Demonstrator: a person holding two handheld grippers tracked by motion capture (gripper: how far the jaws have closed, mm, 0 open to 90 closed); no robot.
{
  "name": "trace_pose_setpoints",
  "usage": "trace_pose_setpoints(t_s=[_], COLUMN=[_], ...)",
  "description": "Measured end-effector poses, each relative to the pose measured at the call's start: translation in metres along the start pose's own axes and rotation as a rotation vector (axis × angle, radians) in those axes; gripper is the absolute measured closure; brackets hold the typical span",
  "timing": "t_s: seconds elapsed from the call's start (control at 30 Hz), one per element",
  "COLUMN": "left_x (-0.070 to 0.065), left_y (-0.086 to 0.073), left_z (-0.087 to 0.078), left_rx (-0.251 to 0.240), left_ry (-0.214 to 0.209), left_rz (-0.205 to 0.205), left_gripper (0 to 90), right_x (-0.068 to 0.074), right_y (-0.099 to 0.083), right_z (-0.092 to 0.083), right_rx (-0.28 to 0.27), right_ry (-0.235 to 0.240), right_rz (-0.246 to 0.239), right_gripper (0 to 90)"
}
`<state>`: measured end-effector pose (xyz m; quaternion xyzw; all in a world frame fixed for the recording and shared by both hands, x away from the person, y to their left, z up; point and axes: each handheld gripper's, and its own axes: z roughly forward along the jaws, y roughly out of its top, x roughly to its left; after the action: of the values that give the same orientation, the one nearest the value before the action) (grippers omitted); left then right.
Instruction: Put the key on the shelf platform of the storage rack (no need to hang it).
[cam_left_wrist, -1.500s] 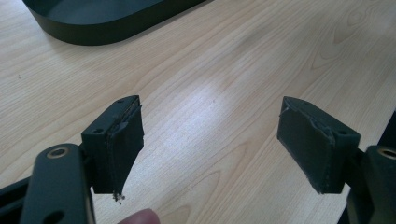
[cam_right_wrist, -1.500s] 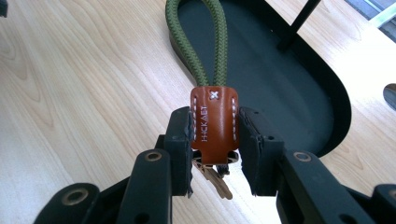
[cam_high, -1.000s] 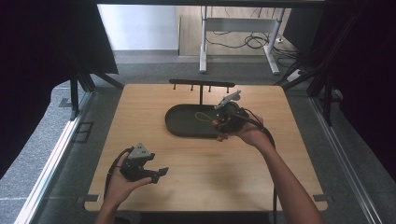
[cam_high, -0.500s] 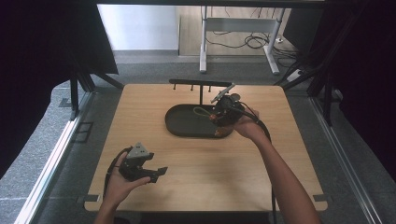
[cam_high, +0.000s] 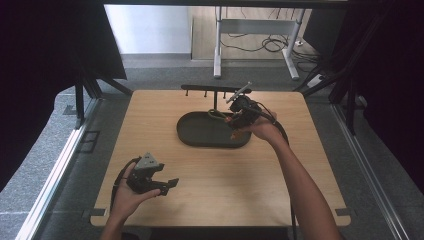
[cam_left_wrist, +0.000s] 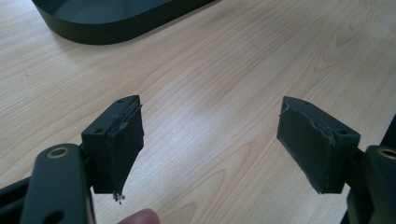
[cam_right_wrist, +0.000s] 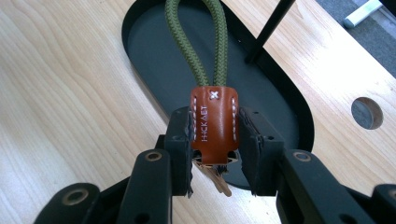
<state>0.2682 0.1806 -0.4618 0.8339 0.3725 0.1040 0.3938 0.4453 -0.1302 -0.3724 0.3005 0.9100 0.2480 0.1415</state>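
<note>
My right gripper (cam_right_wrist: 215, 140) is shut on a brown leather key-fob tab (cam_right_wrist: 214, 123), and a green cord loop (cam_right_wrist: 196, 42) rises from the tab. A key hangs below the jaws. In the high view the right gripper (cam_high: 231, 119) hovers over the right end of a black oval tray (cam_high: 200, 132), the green cord loop (cam_high: 216, 114) sticking out to the left. Behind it stands a black hook rack (cam_high: 215, 91). My left gripper (cam_high: 167, 186) rests low at the table's front left, its jaws wide open. The left gripper (cam_left_wrist: 210, 140) has bare wood between its pads.
The tray's thin black post (cam_right_wrist: 271, 28) rises just beyond the loop. A round hole (cam_right_wrist: 366, 112) is cut into the wooden table right of the tray (cam_right_wrist: 154, 56). The tray's rim (cam_left_wrist: 107, 23) lies far ahead of the left jaws. Dark curtains flank the table.
The right gripper has moved a little away from the person, toward the hook rack, with the key fob still held. The left hand has not moved.
</note>
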Motion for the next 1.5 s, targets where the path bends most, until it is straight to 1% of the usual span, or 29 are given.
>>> trace_pose_setpoints(t_s=[0.13, 0.4, 0.53, 0.6, 0.63, 0.73, 0.87, 0.97, 1.23, 1.33, 1.5], left_x=[0.0, 0.001, 0.001, 0.001, 0.001, 0.001, 0.001, 0.001, 0.0, 0.001, 0.0], left_y=[0.0, 0.0, 0.0, 0.0, 0.0, 0.0, 0.0, 0.0, 0.0, 0.0, 0.0], left_z=[0.0, 0.0, 0.0, -0.001, -0.001, 0.0, -0.001, -0.001, 0.0, 0.0, 0.0], left_rx=[0.0, 0.001, 0.001, 0.002, 0.002, 0.002, -0.003, -0.008, -0.003, -0.002, -0.001], left_ry=[0.004, 0.006, 0.007, 0.007, 0.007, 0.007, 0.008, 0.008, 0.006, 0.006, 0.007], left_rz=[0.0, 0.0, 0.001, 0.001, 0.001, 0.0, 0.0, -0.006, -0.001, -0.002, -0.002], left_gripper=[23.1, 23.1, 23.1, 23.0, 23.1, 23.0, 23.1, 23.1, 23.1, 23.1, 23.1], right_x=[-0.003, -0.008, -0.009, -0.01, -0.01, -0.01, -0.01, -0.01, -0.008, -0.008, -0.007], right_y=[0.002, 0.006, 0.007, 0.008, 0.008, 0.008, 0.008, 0.007, 0.006, 0.003, -0.001], right_z=[0.005, 0.015, 0.02, 0.022, 0.023, 0.026, 0.031, 0.034, 0.043, 0.051, 0.059], right_rx=[0.007, 0.024, 0.027, 0.033, 0.033, 0.04, 0.046, 0.048, 0.062, 0.074, 0.078], right_ry=[-0.006, -0.001, 0.001, 0.002, 0.003, 0.002, 0.003, 0.003, 0.007, 0.009, 0.013], right_rz=[0.003, 0.005, 0.018, 0.006, 0.011, 0.002, 0.003, 0.005, 0.006, 0.006, 0.007], right_gripper=[66.7, 66.7, 66.7, 66.7, 66.7, 66.6, 66.6, 66.6, 66.6, 66.6, 66.4])
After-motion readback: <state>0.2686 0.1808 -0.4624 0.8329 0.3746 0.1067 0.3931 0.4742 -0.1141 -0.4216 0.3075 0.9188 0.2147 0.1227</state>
